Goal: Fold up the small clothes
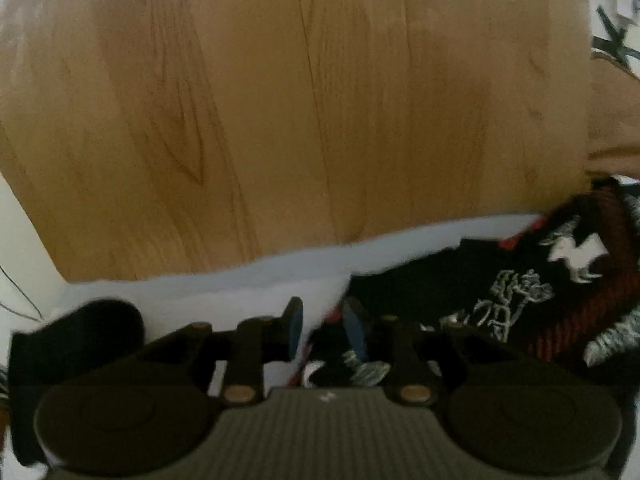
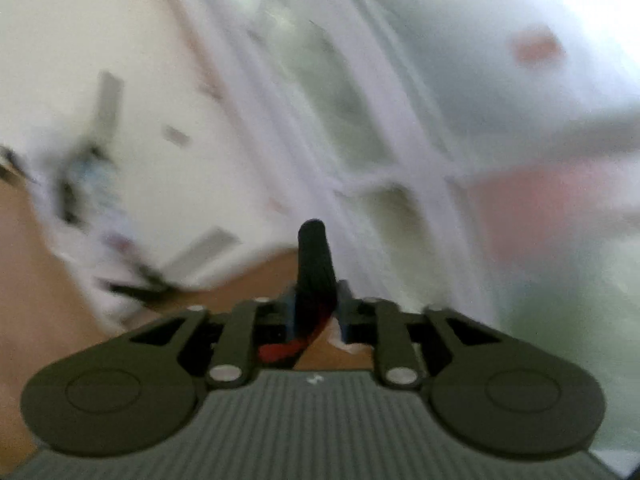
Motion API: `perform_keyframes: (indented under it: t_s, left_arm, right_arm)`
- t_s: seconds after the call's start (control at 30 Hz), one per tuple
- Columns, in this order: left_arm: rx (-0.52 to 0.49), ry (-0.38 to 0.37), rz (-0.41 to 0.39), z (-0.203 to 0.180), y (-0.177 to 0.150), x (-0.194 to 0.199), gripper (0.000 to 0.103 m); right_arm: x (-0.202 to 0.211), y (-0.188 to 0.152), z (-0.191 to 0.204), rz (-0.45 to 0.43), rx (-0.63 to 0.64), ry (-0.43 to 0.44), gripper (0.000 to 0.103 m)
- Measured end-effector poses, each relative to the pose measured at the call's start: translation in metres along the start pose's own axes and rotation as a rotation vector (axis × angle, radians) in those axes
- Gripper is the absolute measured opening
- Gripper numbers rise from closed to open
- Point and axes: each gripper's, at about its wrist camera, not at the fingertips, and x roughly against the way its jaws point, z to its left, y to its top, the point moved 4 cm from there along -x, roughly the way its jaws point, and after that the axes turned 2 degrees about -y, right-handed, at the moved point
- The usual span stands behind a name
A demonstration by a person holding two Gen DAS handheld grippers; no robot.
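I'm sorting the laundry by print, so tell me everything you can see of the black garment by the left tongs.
The black garment looks like soft knit fabric, printed with white graphics and lettering and trimmed in red stripes. It lies crumpled, not folded, on a white surface above a wood floor. Its near edge lies between the left tongs; the blur hides whether they pinch it. What kind of garment it is cannot be told.
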Motion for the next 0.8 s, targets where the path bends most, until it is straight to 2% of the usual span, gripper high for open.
perform_keyframes:
  t_s: [0.07,0.13,0.17,0.27,0.3,0.33,0.4,0.5,0.6,0.67,0.77,0.8]
  left_arm:
    - [0.041,-0.047,-0.005,0.015,-0.017,0.016,0.033]
    - [0.074,-0.069,-0.014,0.032,-0.037,0.035,0.046]
    - [0.089,-0.072,-0.020,0.042,-0.048,0.046,0.049]
    - [0.142,-0.068,-0.028,0.073,-0.085,0.079,0.059]
    - [0.166,-0.072,-0.022,0.079,-0.094,0.087,0.066]
    - [0.195,-0.085,-0.013,0.090,-0.107,0.096,0.079]
    - [0.269,-0.117,-0.006,0.105,-0.134,0.113,0.091]
    - [0.386,-0.171,0.001,0.118,-0.166,0.127,0.092]
    - [0.533,-0.246,0.029,0.122,-0.194,0.125,0.092]
    - [0.574,-0.270,0.028,0.119,-0.199,0.119,0.088]
    - [0.587,-0.312,0.016,0.107,-0.196,0.110,0.073]
    - [0.583,-0.311,0.010,0.104,-0.193,0.108,0.063]
  right_arm:
    - [-0.001,-0.012,-0.020,0.017,-0.069,-0.044,0.052]
    - [-0.001,-0.031,-0.030,0.086,-0.113,-0.014,0.052]
    - [0.002,-0.041,-0.027,0.118,-0.111,0.022,0.052]
    - [0.015,-0.076,0.016,0.232,0.017,0.200,0.052]
    - [0.021,-0.092,0.039,0.281,0.082,0.278,0.053]
    - [0.027,-0.109,0.063,0.336,0.151,0.356,0.054]
    - [0.048,-0.155,0.116,0.459,0.300,0.525,0.062]
    - [0.089,-0.224,0.185,0.593,0.533,0.737,0.063]
    - [0.122,-0.275,0.231,0.616,0.713,0.850,0.066]
    - [0.140,-0.297,0.252,0.602,0.777,0.893,0.066]
    - [0.155,-0.317,0.281,0.624,0.774,0.951,0.075]
    - [0.152,-0.324,0.286,0.605,0.779,0.947,0.076]
